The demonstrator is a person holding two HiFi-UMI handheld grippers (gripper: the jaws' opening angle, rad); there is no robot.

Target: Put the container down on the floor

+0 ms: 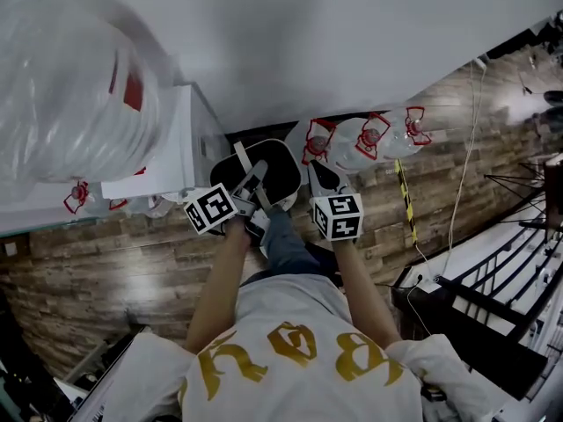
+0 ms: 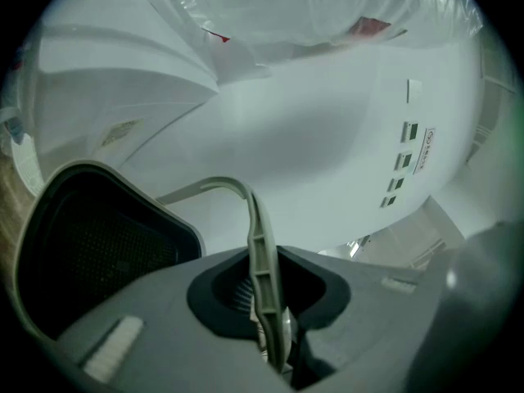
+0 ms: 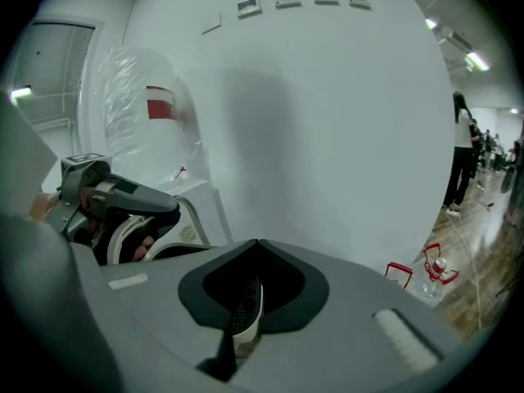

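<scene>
The container [image 1: 283,172] is a black bin with a beige rim and a thin beige handle [image 1: 241,160]. It hangs above the wood floor [image 1: 106,262], close to the white wall. My left gripper [image 1: 254,185] is shut on that handle [image 2: 260,244], which runs up out of its jaws, with the bin's dark mesh inside [image 2: 98,252] to the left. My right gripper [image 1: 318,176] sits just right of the bin, apart from it, and its jaws [image 3: 241,322] are shut with nothing seen between them. In the right gripper view the left gripper [image 3: 106,191] and the bin's rim [image 3: 123,234] show at the left.
A white cabinet [image 1: 180,148] with a clear plastic bag [image 1: 70,95] on top stands at the left. Several water bottles [image 1: 369,139] line the wall base. A white cable [image 1: 462,174] and black metal racks [image 1: 501,271] are at the right. A person [image 3: 463,158] stands far off.
</scene>
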